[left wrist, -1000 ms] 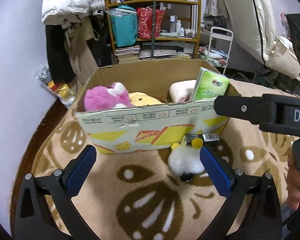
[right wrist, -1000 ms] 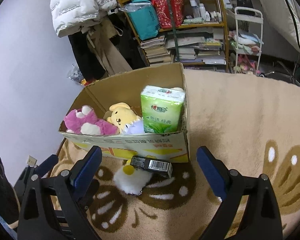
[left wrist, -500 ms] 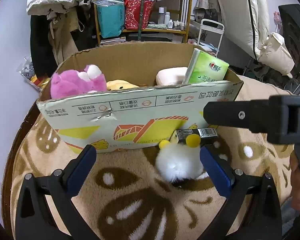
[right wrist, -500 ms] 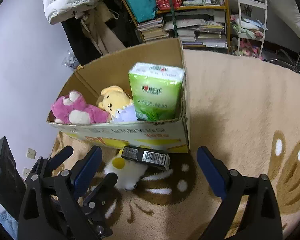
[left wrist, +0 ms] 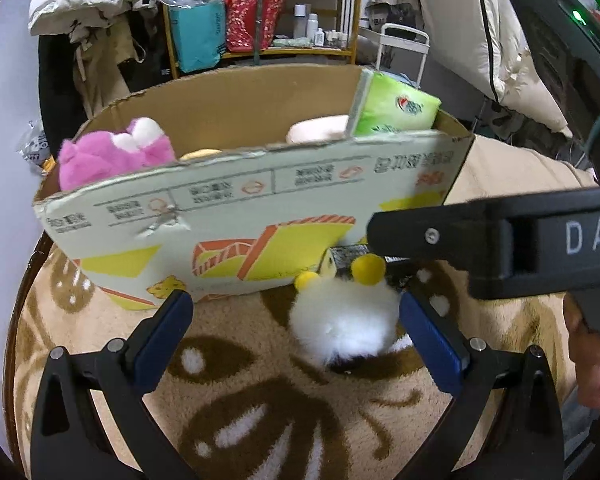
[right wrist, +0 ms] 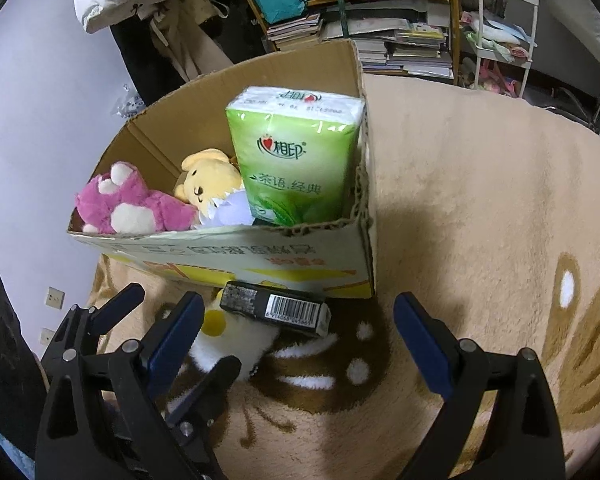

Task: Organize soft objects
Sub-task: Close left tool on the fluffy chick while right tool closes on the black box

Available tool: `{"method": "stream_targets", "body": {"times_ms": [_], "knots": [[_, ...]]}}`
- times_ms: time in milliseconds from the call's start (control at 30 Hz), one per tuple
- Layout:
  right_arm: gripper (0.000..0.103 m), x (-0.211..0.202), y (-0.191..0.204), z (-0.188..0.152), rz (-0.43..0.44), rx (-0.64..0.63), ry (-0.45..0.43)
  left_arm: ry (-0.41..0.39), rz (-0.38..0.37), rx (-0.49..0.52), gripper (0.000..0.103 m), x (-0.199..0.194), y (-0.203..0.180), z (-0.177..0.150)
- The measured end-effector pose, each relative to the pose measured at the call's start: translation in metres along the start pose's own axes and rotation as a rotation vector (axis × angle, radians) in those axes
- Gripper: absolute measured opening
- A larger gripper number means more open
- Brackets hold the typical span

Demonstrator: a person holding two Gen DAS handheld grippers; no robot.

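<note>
A white fluffy toy with yellow pompoms [left wrist: 342,320] lies on the rug against the front of the cardboard box [left wrist: 260,216]. My left gripper [left wrist: 296,340] is open, with the toy by its right finger. A black barcoded box [right wrist: 276,309] rests on the toy [right wrist: 236,344]. The cardboard box [right wrist: 240,252] holds a pink plush [right wrist: 132,204], a yellow plush [right wrist: 208,184] and a green tissue pack [right wrist: 296,160]. My right gripper [right wrist: 296,344] is open and empty, above the black box.
The beige and brown patterned rug [right wrist: 480,200] spreads to the right of the box. A shelf with books and bags [right wrist: 364,8] and hanging coats [left wrist: 92,40] stand behind. The right gripper's body [left wrist: 500,236] crosses the left wrist view.
Both grippers have moved closer to the box and the white toy. The toy now lies between the left gripper's fingers, by the right one. Nothing has been gripped.
</note>
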State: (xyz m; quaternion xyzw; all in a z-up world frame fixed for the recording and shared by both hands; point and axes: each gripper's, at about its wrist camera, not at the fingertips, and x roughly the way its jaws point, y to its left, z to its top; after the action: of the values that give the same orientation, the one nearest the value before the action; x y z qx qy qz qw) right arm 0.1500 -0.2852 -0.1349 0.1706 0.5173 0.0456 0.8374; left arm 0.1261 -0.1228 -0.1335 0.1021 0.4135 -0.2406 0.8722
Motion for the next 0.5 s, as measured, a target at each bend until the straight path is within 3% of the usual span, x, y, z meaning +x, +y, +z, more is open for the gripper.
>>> {"method": "stream_targets", "body": {"times_ms": [400, 500], "knots": [[0.1, 0.016, -0.004, 0.001, 0.026, 0.035, 0.041, 0.055, -0.007, -0.02, 0.102, 0.021, -0.002, -0.005], [0.1, 0.02, -0.004, 0.002, 0.04, 0.041, 0.054, 0.068, -0.031, -0.032, 0.093, 0.026, -0.002, -0.007]]}}
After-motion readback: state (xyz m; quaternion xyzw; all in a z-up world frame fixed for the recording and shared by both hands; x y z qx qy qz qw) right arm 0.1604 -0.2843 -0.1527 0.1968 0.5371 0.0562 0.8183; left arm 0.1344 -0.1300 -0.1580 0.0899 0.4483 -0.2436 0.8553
